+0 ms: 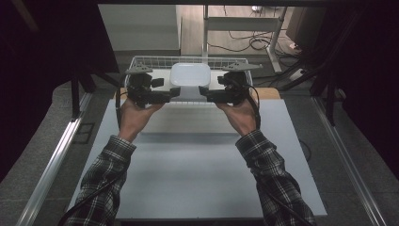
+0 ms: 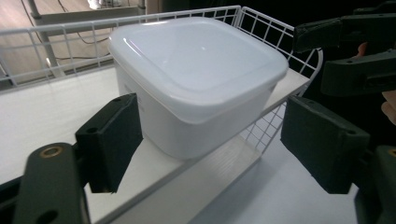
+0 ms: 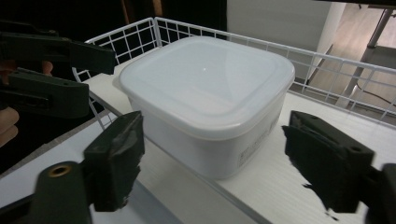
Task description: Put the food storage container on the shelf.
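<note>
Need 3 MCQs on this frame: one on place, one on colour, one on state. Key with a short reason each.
1. Where does the lidded container stand?
A. On the white shelf board inside the wire basket
B. On the grey table
C. On the floor

2. What colour is the container?
A. Black
B. White
C. Red

3. How do the left tongs and right tongs stand?
A. Both clamped on the lid
B. One shut, one open
C. Both open, pads off the container

Key: 1 A, wire walls rise around it; 2 B, lid and body are white in both gripper views; 3 C, gaps show between pads and container walls.
</note>
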`<state>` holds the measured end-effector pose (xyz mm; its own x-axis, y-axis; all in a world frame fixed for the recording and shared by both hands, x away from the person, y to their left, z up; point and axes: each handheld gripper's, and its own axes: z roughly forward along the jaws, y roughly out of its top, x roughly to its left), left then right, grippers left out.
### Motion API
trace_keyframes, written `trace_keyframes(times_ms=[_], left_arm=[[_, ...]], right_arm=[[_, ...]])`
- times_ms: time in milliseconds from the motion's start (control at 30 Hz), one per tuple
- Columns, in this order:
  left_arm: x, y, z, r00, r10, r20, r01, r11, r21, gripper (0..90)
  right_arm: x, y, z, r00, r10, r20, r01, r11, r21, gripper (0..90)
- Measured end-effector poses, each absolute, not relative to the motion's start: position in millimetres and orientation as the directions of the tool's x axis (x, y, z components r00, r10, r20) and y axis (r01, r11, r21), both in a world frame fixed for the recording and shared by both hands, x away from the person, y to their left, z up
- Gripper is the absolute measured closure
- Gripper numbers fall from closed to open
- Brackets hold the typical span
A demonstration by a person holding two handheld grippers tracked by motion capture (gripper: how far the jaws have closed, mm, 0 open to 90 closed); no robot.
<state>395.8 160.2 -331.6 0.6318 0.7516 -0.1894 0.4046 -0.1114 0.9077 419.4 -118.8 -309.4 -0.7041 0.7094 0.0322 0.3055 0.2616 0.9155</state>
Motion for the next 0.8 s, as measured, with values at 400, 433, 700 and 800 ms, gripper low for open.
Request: trace_keyframes(times_ms=[400, 433, 700, 800], left_arm=[[374, 157, -350, 0.663, 0.73, -0.165, 0.399, -0.158, 0.903, 6.2], [372, 157, -352, 0.667, 0.728, -0.162, 0.399, -0.165, 0.902, 6.1], [351, 154, -367, 0.686, 0.717, -0.124, 0.376, -0.204, 0.904, 2.8], [341, 152, -376, 0.687, 0.721, -0.092, 0.363, -0.231, 0.903, 2.1]], right_arm=[[398, -123, -326, -0.734, 0.679, -0.004, 0.29, 0.319, 0.902, 5.9], [397, -123, -327, -0.734, 0.679, -0.007, 0.29, 0.322, 0.901, 5.3], [385, -130, -340, -0.754, 0.657, -0.009, 0.286, 0.34, 0.896, 1.8], [374, -134, -351, -0.763, 0.646, -0.018, 0.283, 0.359, 0.889, 1.3]])
